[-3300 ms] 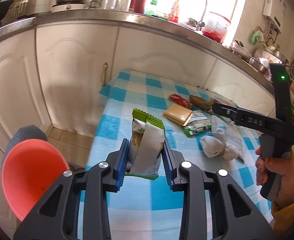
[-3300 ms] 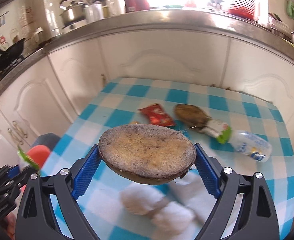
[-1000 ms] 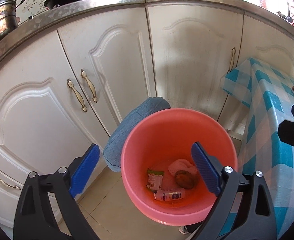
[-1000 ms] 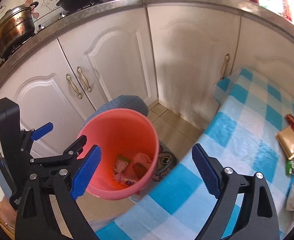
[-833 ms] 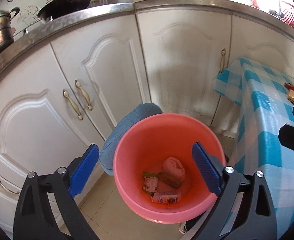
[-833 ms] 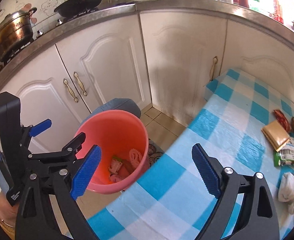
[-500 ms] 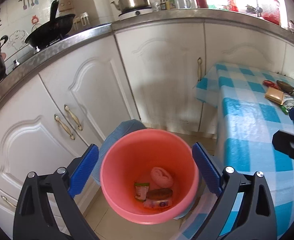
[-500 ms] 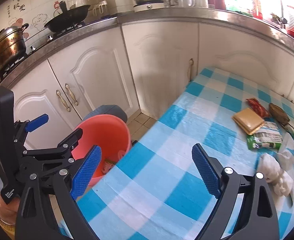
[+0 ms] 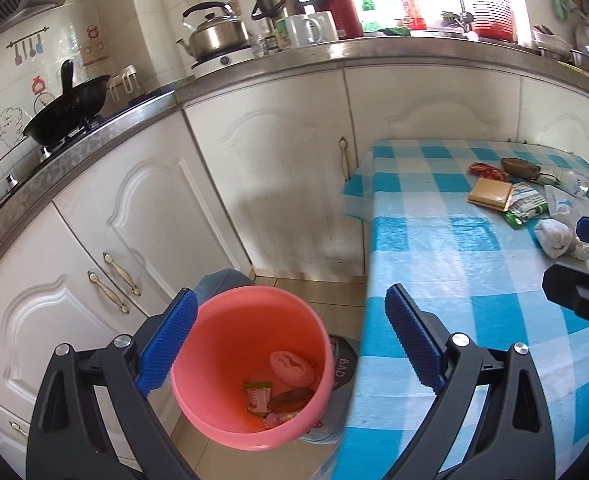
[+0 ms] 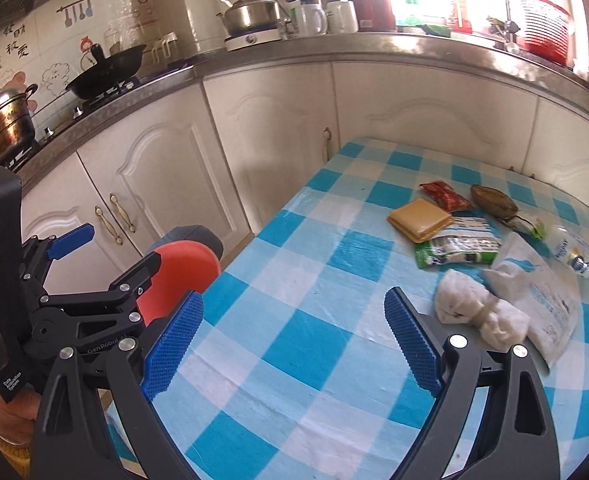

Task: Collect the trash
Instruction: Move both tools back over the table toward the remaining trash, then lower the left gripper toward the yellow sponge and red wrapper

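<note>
- Left claw: blue-padded jaws spread wide, nothing between them, held above the round pink plastic bin on the floor beside the desk.
- Bin contents: a pink ribbed pad, a green-edged snack wrapper, a brown oval piece and a small bottle.
- Right claw: jaws wide apart and empty, over the blue-and-white checked desk.
- Trash on the desk, far right: crumpled white tissue wad, white plastic bag, tan square packet, green-and-white wrapper, red sachet, brown husk, small clear bottle.
- The tissue wad lies just beyond the right claw's right finger.
</note>
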Motion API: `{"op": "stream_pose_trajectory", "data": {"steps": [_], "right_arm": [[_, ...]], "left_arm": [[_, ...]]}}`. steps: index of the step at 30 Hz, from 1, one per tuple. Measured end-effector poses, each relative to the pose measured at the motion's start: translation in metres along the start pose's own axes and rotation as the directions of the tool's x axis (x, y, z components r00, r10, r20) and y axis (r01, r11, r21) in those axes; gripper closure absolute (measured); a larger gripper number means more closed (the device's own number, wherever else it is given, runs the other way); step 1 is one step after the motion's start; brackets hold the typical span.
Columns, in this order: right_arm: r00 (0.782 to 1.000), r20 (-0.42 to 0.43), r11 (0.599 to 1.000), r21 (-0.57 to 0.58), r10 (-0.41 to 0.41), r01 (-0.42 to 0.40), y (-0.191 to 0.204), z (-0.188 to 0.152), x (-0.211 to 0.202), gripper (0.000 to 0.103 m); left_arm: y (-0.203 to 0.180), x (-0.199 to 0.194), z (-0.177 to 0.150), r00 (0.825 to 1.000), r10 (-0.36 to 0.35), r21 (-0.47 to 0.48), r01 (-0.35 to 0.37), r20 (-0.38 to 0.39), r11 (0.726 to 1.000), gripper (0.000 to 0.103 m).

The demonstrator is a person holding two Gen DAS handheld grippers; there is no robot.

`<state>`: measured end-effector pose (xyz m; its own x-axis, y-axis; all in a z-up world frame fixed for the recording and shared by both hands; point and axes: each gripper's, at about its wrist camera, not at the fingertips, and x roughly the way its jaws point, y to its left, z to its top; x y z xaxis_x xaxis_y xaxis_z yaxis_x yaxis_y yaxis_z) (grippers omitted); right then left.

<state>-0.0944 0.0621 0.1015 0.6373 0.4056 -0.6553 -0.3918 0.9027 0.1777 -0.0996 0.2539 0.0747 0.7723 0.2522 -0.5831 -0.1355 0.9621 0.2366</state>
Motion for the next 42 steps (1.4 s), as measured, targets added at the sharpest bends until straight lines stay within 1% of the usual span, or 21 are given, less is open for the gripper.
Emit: {"op": "stream_pose_trajectory", "data": {"steps": [6, 16, 24, 28, 30, 33, 34, 36, 38, 39, 42], "right_arm": [[0.999, 0.025, 0.999, 0.028, -0.039, 0.038, -0.019, -0.007, -0.023, 0.012], [0.994, 0.060, 0.990, 0.111, -0.096, 0.088, -0.061, -0.020, -0.054, 0.012], [0.989, 0.065, 0.977, 0.180, -0.131, 0.118, -0.094, -0.034, -0.071, 0.012], [0.987, 0.059, 0.967, 0.218, -0.149, 0.133, -0.112, -0.044, -0.076, 0.012], [0.986, 0.054, 0.959, 0.243, -0.161, 0.143, -0.125, -0.049, -0.078, 0.012], [0.984, 0.043, 0.945, 0.288, -0.174, 0.155, -0.145, -0.057, -0.081, 0.012], [0.983, 0.041, 0.939, 0.304, -0.181, 0.160, -0.153, -0.059, -0.082, 0.012], [0.980, 0.030, 0.928, 0.328, -0.196, 0.176, -0.167, -0.064, -0.083, 0.012], [0.978, 0.022, 0.917, 0.352, -0.208, 0.187, -0.182, -0.068, -0.084, 0.012], [0.977, 0.017, 0.911, 0.366, -0.212, 0.191, -0.190, -0.070, -0.085, 0.012], [0.975, 0.001, 0.901, 0.382, -0.223, 0.205, -0.209, -0.074, -0.086, 0.012]], "left_arm": [[-0.022, -0.011, 0.003, 0.999, -0.032, 0.038, 0.032, 0.017, 0.999, 0.008], [-0.060, -0.025, 0.008, 0.996, -0.077, 0.104, 0.074, 0.032, 0.992, 0.008], [-0.087, -0.030, 0.010, 0.995, -0.099, 0.152, 0.093, 0.031, 0.984, 0.008], [-0.100, -0.032, 0.010, 0.993, -0.117, 0.171, 0.111, 0.022, 0.979, 0.008], [-0.107, -0.033, 0.010, 0.990, -0.138, 0.175, 0.133, 0.016, 0.976, 0.008], [-0.117, -0.034, 0.011, 0.980, -0.200, 0.174, 0.197, 0.000, 0.965, 0.008], [-0.120, -0.034, 0.012, 0.973, -0.230, 0.169, 0.228, -0.008, 0.959, 0.008], [-0.127, -0.033, 0.014, 0.963, -0.268, 0.161, 0.267, -0.019, 0.950, 0.008], [-0.134, -0.032, 0.016, 0.946, -0.321, 0.146, 0.323, -0.036, 0.935, 0.008], [-0.138, -0.031, 0.017, 0.931, -0.361, 0.134, 0.364, -0.046, 0.922, 0.008], [-0.150, -0.027, 0.019, 0.898, -0.434, 0.101, 0.439, -0.067, 0.893, 0.008]]}}
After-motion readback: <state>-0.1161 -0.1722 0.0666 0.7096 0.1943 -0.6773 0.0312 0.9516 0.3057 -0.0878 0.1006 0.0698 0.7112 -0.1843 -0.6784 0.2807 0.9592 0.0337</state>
